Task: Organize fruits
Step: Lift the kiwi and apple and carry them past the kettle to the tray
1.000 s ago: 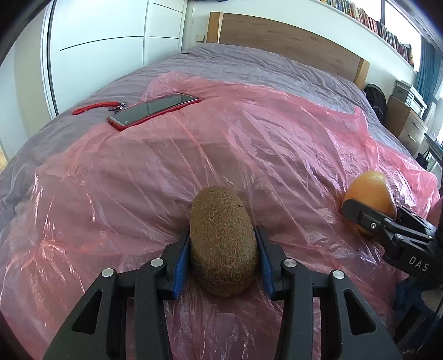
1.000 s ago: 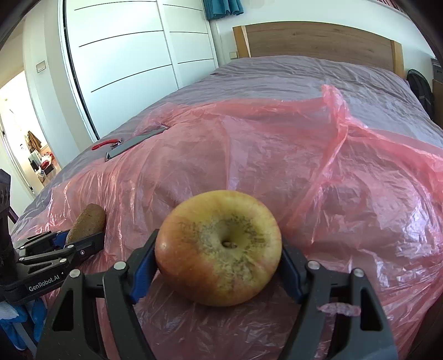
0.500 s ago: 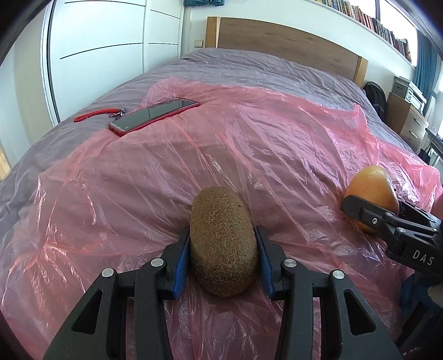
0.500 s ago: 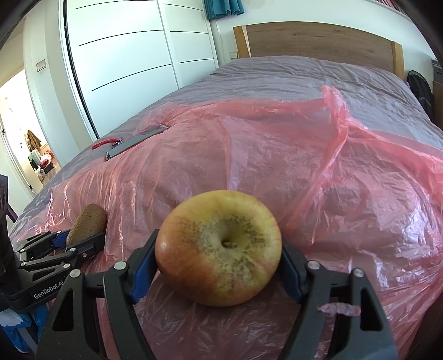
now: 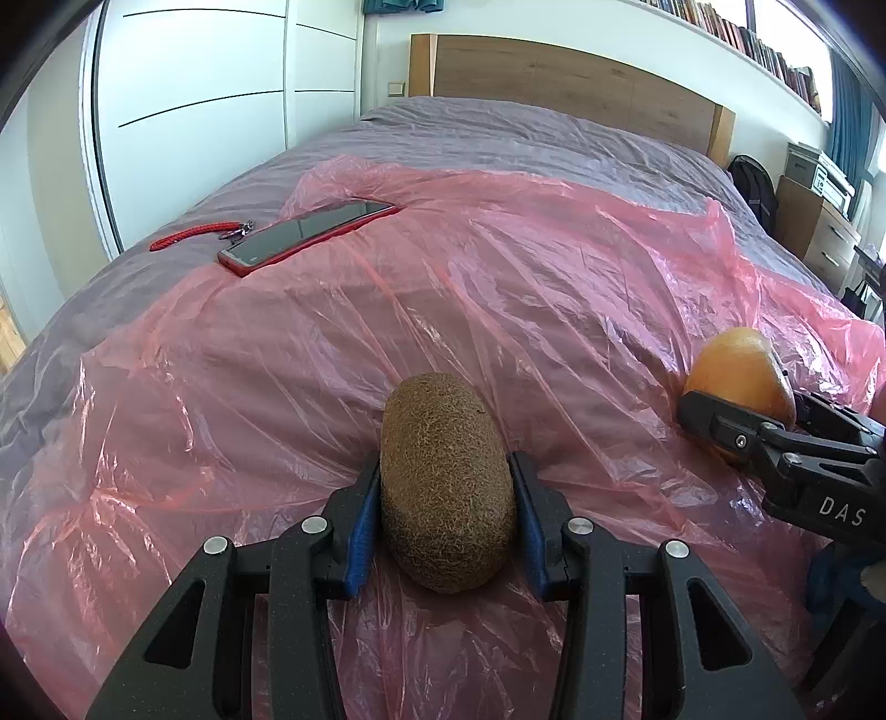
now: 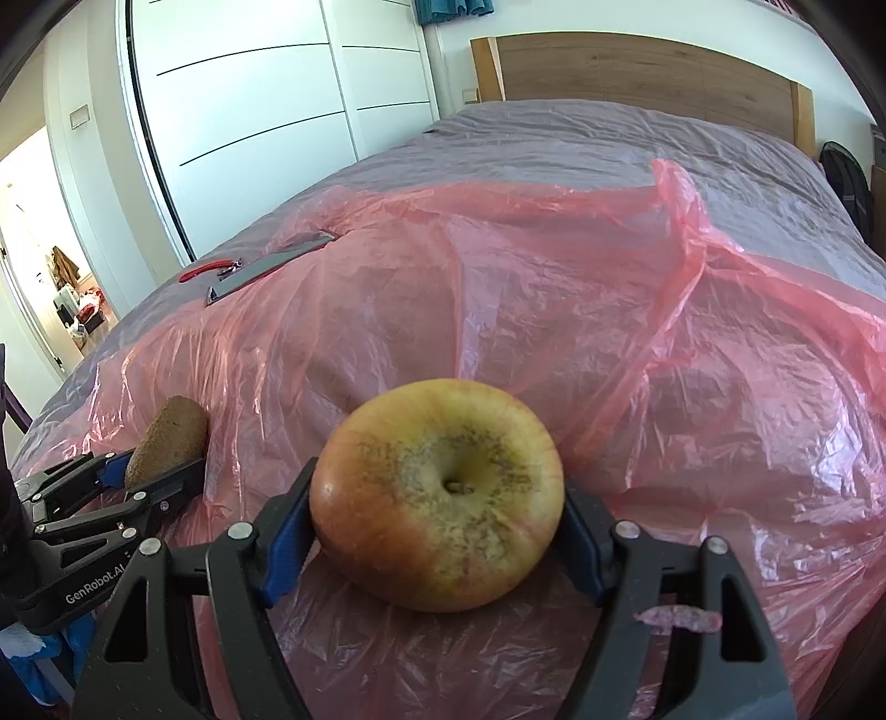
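Your left gripper (image 5: 446, 487) clamps a kiwi (image 5: 444, 481) over the pink plastic sheet (image 5: 498, 288). Your right gripper (image 6: 437, 518) grips an apple (image 6: 437, 493), stem hollow facing you.

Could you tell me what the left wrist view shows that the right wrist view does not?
Only the left wrist view shows the bookshelf high on the wall, the wooden drawers beside the bed, and the phone's dark screen face-up.

Only the right wrist view shows the open doorway into another room and the apple's stem hollow.

Both show the kiwi clamped in the left gripper, the apple clamped in the right gripper, the pink plastic sheet over the bed, the headboard and the white wardrobe.
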`<state>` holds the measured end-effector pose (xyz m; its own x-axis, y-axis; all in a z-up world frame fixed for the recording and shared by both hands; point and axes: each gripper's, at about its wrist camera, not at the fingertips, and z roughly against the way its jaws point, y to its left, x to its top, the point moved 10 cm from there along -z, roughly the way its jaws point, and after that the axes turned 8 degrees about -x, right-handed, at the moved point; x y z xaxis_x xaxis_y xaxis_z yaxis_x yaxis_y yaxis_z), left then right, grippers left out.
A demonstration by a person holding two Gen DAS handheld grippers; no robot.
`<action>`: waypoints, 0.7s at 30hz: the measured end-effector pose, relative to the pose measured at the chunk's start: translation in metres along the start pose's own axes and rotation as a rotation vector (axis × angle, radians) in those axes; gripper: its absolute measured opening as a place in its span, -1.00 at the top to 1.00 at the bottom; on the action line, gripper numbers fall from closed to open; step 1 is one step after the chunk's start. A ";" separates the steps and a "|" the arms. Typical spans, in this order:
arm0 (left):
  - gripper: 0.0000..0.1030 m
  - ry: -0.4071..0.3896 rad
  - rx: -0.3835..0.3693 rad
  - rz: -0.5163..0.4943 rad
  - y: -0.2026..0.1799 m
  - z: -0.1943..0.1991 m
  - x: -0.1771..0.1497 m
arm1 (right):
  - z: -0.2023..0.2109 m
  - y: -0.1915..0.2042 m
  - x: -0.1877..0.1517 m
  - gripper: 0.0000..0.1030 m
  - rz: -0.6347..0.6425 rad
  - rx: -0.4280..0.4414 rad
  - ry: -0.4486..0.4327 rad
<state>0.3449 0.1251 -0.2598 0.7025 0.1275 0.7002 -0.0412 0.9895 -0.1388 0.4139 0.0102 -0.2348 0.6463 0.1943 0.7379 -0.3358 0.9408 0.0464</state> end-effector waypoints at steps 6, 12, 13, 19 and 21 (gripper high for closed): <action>0.26 0.005 -0.002 0.001 -0.001 0.006 0.004 | 0.004 0.003 0.006 -0.91 0.021 -0.017 0.014; 0.27 -0.014 -0.006 -0.006 -0.002 0.021 0.012 | 0.019 0.002 0.011 -0.91 0.007 -0.022 0.028; 0.27 -0.019 -0.013 -0.003 -0.003 0.024 0.014 | 0.022 0.001 0.011 -0.91 0.001 -0.022 0.030; 0.27 -0.042 -0.021 0.003 -0.003 0.046 0.025 | 0.045 0.004 0.017 -0.91 -0.014 -0.020 0.023; 0.27 -0.053 -0.025 0.001 -0.005 0.056 0.030 | 0.056 0.009 0.019 -0.91 -0.011 -0.014 0.017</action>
<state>0.3262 0.1274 -0.1985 0.6635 0.1323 0.7364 -0.0235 0.9874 -0.1562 0.3847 0.0068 -0.1828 0.6616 0.1881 0.7259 -0.3192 0.9466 0.0456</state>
